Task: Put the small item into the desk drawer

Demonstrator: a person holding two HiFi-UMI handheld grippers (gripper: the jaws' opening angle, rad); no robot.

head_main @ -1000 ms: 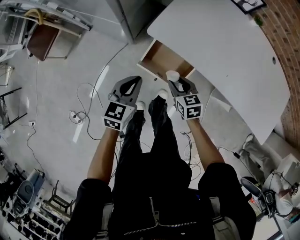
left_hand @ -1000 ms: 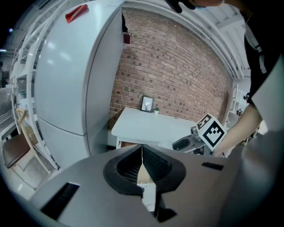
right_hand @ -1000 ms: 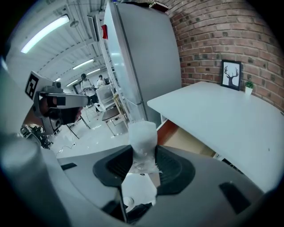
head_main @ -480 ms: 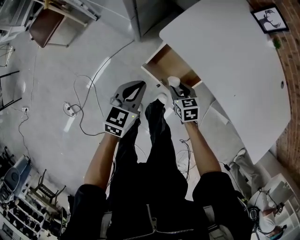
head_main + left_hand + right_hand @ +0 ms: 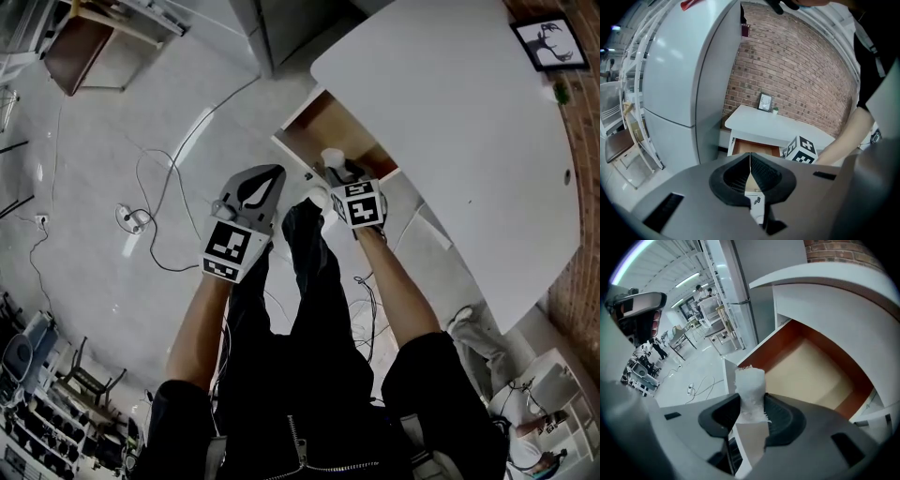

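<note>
Our right gripper (image 5: 751, 417) clamps the white roll (image 5: 750, 383), whose long axis runs out along the jaws. The open drawer (image 5: 813, 369) lies just ahead and below. Our left gripper (image 5: 750, 176), jaws together and empty, hangs farther from the drawer.

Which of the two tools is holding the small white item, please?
The right tool: its jaws clamp the small white item at the open drawer. The left tool has its jaws shut together with nothing between them.
</note>
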